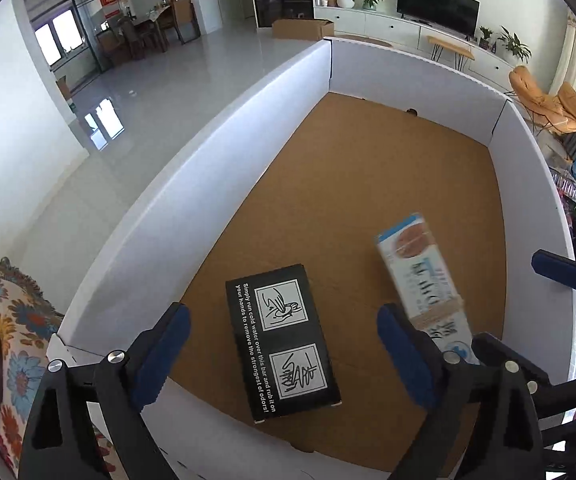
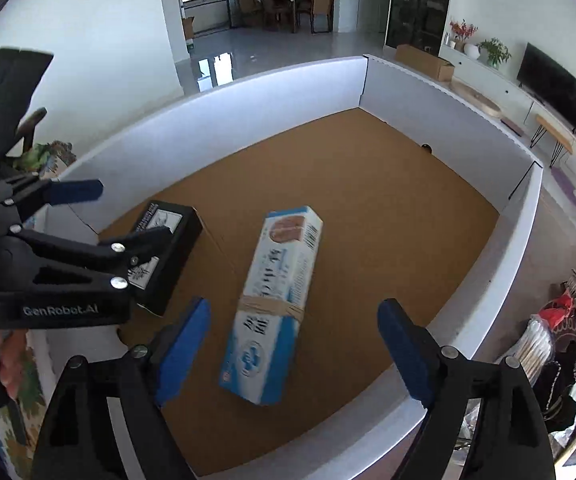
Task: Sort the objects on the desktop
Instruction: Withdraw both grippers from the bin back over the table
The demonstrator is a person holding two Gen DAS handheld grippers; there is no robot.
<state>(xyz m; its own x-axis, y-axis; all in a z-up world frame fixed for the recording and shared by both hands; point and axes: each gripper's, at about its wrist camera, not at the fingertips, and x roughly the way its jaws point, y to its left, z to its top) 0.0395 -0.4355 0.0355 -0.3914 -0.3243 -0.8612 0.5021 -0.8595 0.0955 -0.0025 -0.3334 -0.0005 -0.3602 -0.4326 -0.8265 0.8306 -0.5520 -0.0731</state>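
Observation:
A black box (image 1: 284, 342) with white printed instructions lies flat on the brown floor of a white-walled cardboard bin (image 1: 192, 184), near its front left. A long blue-and-white box (image 2: 274, 302) with a tape band lies to its right. My left gripper (image 1: 284, 346) is open above the black box, its blue pads on either side of it and apart from it. My right gripper (image 2: 293, 348) is open above the blue-and-white box, not touching it. The left gripper also shows in the right wrist view (image 2: 68, 264), over the black box (image 2: 168, 248).
The bin's white walls (image 2: 483, 264) enclose the brown floor on all sides. A floral cloth (image 1: 16, 344) lies outside at the left. Clutter of bags and clothes (image 2: 559, 344) sits outside at the right. A living room with a TV lies beyond.

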